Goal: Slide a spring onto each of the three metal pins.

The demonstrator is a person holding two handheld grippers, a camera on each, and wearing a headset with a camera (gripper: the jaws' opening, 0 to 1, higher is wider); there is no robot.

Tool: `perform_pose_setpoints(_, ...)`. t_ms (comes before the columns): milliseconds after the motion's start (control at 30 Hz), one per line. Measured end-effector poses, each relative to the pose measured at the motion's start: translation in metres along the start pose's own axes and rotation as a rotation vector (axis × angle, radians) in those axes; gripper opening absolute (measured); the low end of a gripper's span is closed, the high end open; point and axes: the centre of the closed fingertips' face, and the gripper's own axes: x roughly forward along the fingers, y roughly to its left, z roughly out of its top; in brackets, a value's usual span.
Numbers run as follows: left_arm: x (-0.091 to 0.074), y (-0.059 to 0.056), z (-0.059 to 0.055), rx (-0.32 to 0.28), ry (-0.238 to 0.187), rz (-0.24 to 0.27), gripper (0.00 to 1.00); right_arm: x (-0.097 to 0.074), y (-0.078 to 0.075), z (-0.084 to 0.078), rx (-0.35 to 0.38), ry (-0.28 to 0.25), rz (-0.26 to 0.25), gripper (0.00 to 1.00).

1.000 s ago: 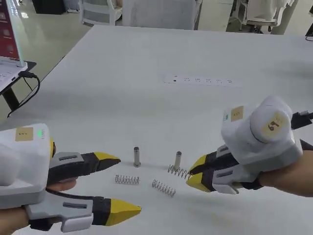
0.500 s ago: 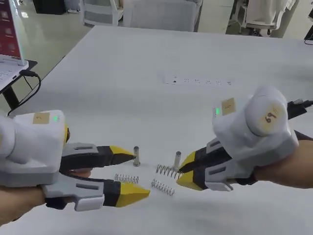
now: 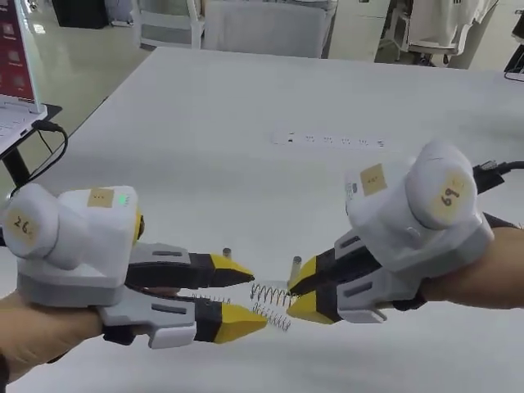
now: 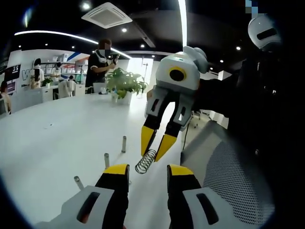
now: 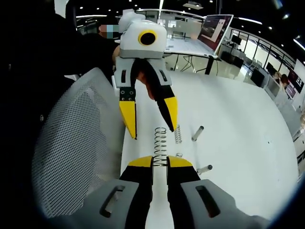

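My right gripper (image 3: 296, 296) is shut on one end of a steel spring (image 3: 267, 292) and holds it level above the white table (image 3: 246, 164). The spring's free end points at my left gripper (image 3: 252, 293), which is open with a finger on each side of it. In the right gripper view the held spring (image 5: 160, 142) rises from my right gripper (image 5: 160, 163) toward the left gripper (image 5: 151, 126). A loose spring (image 3: 275, 316) lies on the table beneath. Two upright metal pins (image 3: 296, 264) (image 3: 228, 252) stand just behind. The left gripper view shows three pins (image 4: 124, 143) (image 4: 106, 160) (image 4: 77, 182).
A white power strip (image 3: 327, 139) lies farther back on the table. A laptop on a stand (image 3: 12, 82) is off the left edge, and chairs stand at the far side. A grey mesh chair back (image 5: 71, 143) is close to me. People stand in the background (image 4: 100, 62).
My left gripper has moved right until its open jaws flank the spring's free end. My right gripper has shifted left with the spring in its grip.
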Motion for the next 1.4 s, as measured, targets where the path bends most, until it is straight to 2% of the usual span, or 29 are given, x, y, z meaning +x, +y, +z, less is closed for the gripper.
perform_pose_setpoints(267, 0.003, -0.004, -0.001, 0.0, 0.004, -0.021, 0.17, 0.0, 0.008, 0.001, -0.036, -0.004, 0.03, 0.08)
perform_pose_setpoints(667, 0.004, -0.009, -0.003, 0.025, 0.02, -0.048, 0.05, -0.002, 0.013, 0.003, -0.075, -0.009, 0.049, 0.08)
perform_pose_setpoints(1000, 0.004, -0.011, -0.004, 0.025, 0.028, -0.057, 0.04, -0.003, 0.015, 0.003, -0.091, -0.015, 0.057, 0.08)
perform_pose_setpoints(1400, 0.004, -0.015, -0.003, 0.035, 0.027, -0.072, 0.02, -0.004, 0.016, 0.003, -0.076, -0.024, 0.056, 0.09)
